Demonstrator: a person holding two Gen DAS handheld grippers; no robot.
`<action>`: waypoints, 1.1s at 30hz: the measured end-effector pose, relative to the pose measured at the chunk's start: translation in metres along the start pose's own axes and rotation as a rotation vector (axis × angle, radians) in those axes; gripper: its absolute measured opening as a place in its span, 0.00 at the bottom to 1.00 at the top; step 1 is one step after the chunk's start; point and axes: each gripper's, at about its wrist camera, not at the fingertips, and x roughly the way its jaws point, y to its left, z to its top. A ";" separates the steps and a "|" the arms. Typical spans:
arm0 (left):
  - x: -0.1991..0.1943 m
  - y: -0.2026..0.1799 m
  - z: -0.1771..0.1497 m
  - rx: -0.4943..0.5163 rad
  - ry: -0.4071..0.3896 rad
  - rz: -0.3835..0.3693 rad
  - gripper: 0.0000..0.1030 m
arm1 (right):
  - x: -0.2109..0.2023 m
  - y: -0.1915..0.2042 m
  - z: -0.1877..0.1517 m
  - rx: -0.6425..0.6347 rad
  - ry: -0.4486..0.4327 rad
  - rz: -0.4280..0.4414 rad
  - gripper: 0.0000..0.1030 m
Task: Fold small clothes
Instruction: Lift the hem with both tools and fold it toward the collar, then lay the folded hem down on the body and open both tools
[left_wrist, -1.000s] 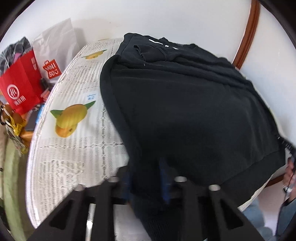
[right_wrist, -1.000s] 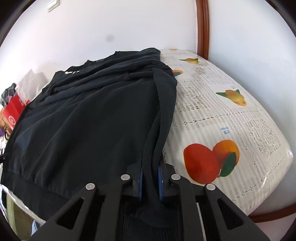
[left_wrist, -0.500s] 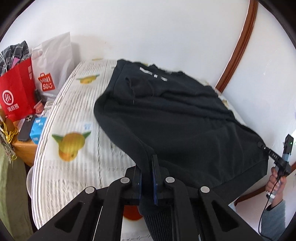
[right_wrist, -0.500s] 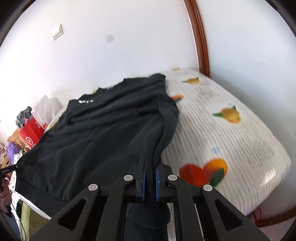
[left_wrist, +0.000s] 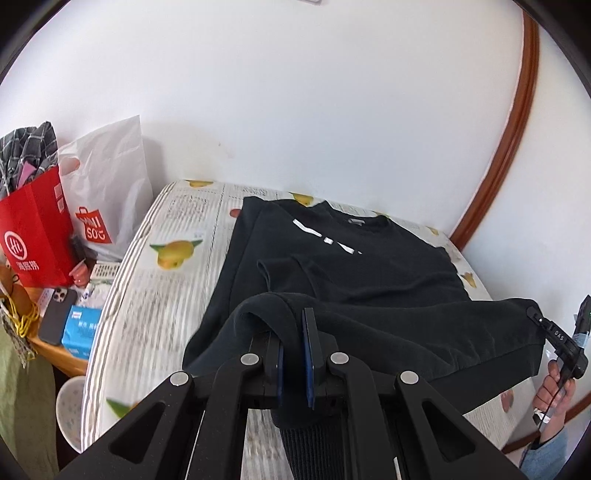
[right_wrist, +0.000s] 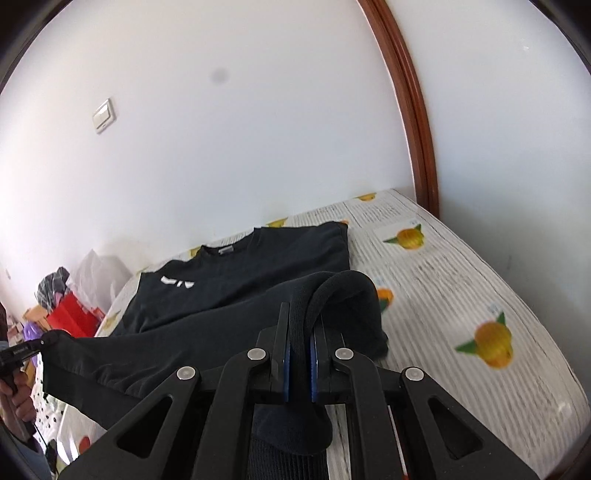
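A black sweatshirt (left_wrist: 369, 269) with a white chest print lies on the fruit-print tablecloth (left_wrist: 166, 288); its collar end rests flat near the wall. My left gripper (left_wrist: 293, 332) is shut on the left bottom corner of the sweatshirt and holds it raised above the table. My right gripper (right_wrist: 299, 332) is shut on the right bottom corner of the sweatshirt (right_wrist: 240, 269). The hem (left_wrist: 443, 339) hangs taut between both grippers, lifted off the table. The right gripper also shows at the right edge of the left wrist view (left_wrist: 554, 336).
A red paper bag (left_wrist: 37, 232) and a white plastic bag (left_wrist: 107, 192) stand on a low wooden side table at the left, with a phone (left_wrist: 57, 314) and a blue box (left_wrist: 79, 328). White walls and a brown wooden frame (left_wrist: 509, 122) bound the table.
Both grippers have lifted the sweatshirt's bottom hem up off the table and toward the collar, so the lower half now hangs raised. The collar end stays flat.
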 end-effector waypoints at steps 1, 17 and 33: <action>0.011 -0.001 0.007 0.006 0.005 0.013 0.08 | 0.008 0.001 0.007 0.003 -0.002 0.002 0.07; 0.124 0.019 0.025 -0.043 0.126 0.111 0.09 | 0.153 -0.019 0.035 0.092 0.149 -0.061 0.07; 0.119 0.026 0.004 0.005 0.181 0.058 0.40 | 0.146 -0.018 0.020 -0.083 0.219 -0.074 0.34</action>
